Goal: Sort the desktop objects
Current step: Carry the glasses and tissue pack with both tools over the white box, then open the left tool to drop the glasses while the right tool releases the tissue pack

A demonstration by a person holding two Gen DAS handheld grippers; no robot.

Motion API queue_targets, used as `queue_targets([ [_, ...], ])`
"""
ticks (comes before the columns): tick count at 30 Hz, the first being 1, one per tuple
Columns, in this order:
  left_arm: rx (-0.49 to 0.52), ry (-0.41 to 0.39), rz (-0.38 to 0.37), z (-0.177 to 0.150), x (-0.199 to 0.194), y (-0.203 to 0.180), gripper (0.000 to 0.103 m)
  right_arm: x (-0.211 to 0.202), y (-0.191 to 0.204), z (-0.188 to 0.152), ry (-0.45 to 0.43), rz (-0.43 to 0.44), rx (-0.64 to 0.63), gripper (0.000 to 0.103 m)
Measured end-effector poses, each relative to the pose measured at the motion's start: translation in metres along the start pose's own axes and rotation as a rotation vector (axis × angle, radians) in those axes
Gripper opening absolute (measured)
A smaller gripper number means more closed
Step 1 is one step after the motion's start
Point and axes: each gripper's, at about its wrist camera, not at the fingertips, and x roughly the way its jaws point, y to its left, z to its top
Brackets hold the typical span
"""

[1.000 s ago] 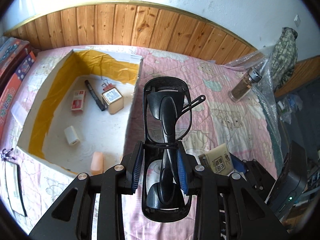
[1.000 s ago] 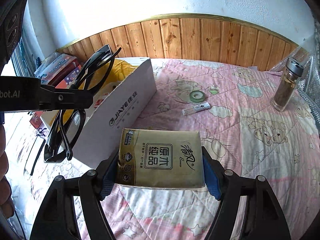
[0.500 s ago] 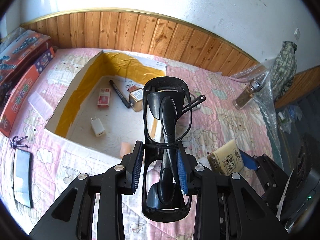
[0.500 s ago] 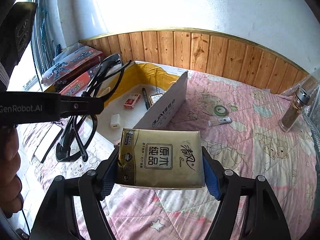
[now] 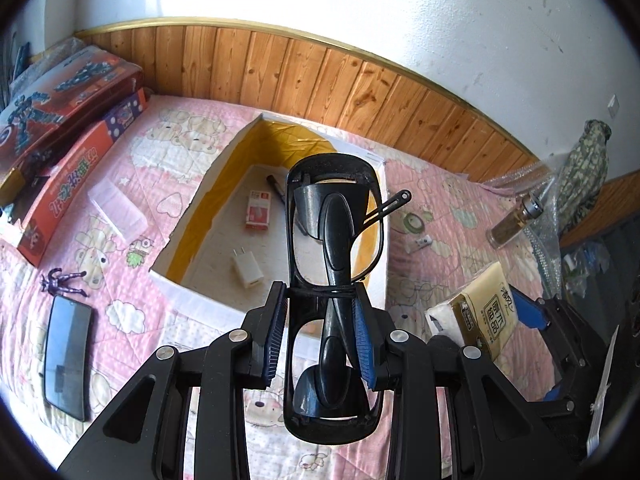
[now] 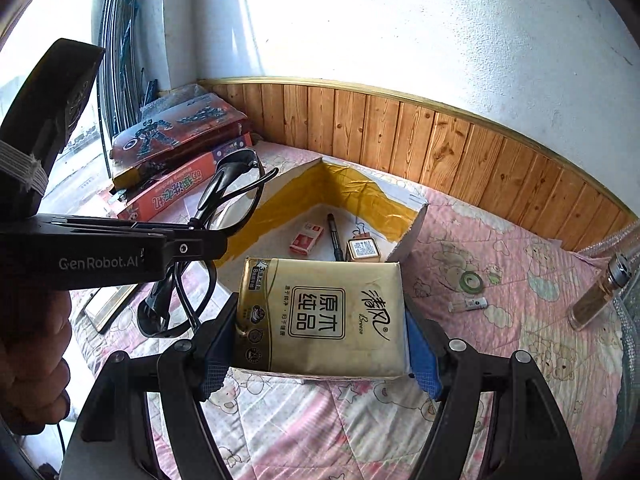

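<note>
Sorting is judged partly done: a pen (image 6: 334,236), a red packet (image 5: 258,211) and a charger (image 5: 248,270) already lie in the open box (image 5: 192,216) on the bed. Black glasses (image 5: 334,240) are clamped by the left gripper (image 5: 320,332) near the box's near edge; a tissue pack (image 6: 324,312) is clamped by the right gripper (image 6: 320,356). A phone (image 5: 66,344), tape roll (image 6: 472,281) and bottle (image 6: 600,296) are left outside; the box's near wall stands in the way.

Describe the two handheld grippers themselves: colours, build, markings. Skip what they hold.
Both are matte black, with angular open-framed linkages and silver pivot screws. The left gripper and right gripper have blue ribbed pads on their fingers. White "GenRobot.AI" lettering marks the left gripper's side, and a white elastic band wraps its body. A bare hand grips it.
</note>
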Motion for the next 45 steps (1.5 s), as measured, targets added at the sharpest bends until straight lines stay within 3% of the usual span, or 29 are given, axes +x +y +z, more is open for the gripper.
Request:
queue_targets([
  [18,-0.025,0.058,0.037,0.039,0.049,0.038,0.032,0.057,0.01,0.035,0.082,0.021,-0.077,0.074],
  [32,-0.044,0.203,0.102,0.061,0.118,0.076,0.032,0.125,0.006,0.056,0.2,0.071,-0.132,0.074],
  [45,0.019,0.327,0.154,0.059,0.168,0.077,0.032,0.189,0.003,0.045,0.368,0.132,-0.205,0.074],
])
